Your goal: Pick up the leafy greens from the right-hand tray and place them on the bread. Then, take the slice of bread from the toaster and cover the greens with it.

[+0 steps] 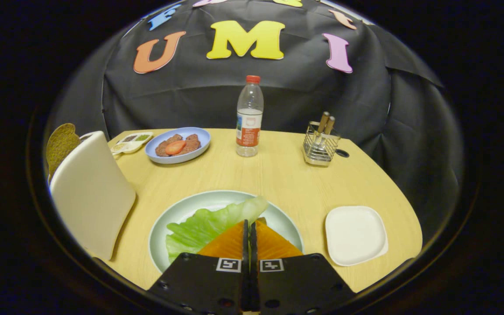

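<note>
- The gripper (248,227) had its two fingers pressed together, with no more than a thin seam between them; whether anything was pinched in that seam could not be told.
- The fingers lay over a round, pale green plate (177,212) with a smooth glazed rim, set on a light wood-grain table (278,175).
- On the plate, a crinkled, light green lettuce leaf (204,225) with a paler rib spread under and to the left of the fingers, its tip reaching just ahead of them.
- What sat beneath the leaf was hidden.
- To the right of the plate, apart from it, sat a square white tray (355,234) with rounded corners, its surface bare.
- To the left stood a cream, smooth-sided toaster (90,192), and a brown, grainy slice of bread (61,144) stuck up from its top.
- Beyond the plate, a blue plate (177,145) held brown patties and a red tomato slice (175,147).
- A small white divided dish (131,141) of seasonings lay just left of it.
- A clear plastic water bottle (249,118) with a red cap stood upright at mid-table.
- A wire cutlery holder (320,146) with wooden handles stood to its right.
</note>
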Available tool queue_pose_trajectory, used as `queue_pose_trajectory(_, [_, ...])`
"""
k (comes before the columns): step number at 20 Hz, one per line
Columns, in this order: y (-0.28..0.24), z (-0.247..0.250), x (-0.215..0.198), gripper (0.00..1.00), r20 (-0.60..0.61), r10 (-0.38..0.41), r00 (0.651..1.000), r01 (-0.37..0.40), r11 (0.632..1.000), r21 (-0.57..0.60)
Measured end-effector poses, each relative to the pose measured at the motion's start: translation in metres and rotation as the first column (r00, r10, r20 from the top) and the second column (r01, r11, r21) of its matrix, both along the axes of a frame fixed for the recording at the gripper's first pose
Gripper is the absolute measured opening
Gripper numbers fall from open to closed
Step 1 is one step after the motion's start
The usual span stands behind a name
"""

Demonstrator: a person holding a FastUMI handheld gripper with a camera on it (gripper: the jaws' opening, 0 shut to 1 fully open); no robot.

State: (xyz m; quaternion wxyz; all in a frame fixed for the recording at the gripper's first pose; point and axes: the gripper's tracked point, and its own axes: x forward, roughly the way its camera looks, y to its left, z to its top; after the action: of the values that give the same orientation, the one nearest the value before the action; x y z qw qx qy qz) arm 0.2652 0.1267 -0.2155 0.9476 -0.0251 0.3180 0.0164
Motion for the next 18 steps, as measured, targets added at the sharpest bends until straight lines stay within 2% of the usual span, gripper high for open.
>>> queue_pose_trajectory(3, [-0.004, -0.004, 0.002, 0.05, -0.003, -0.003, 1.000, 0.003, 1.000, -0.002])
queue_pose_trajectory(5, [-0.002, 0.003, 0.000, 0.34, 0.023, -0.003, 1.000, 0.003, 1.000, 0.004])
queue_pose_trajectory(12, [0.014, 0.052, -0.022, 0.84, 0.132, -0.005, 0.991, 0.005, 1.000, 0.001])
queue_pose_trajectory(18, [0.038, 0.105, -0.049, 0.95, 0.268, -0.003, 0.963, 0.006, 1.000, -0.013])
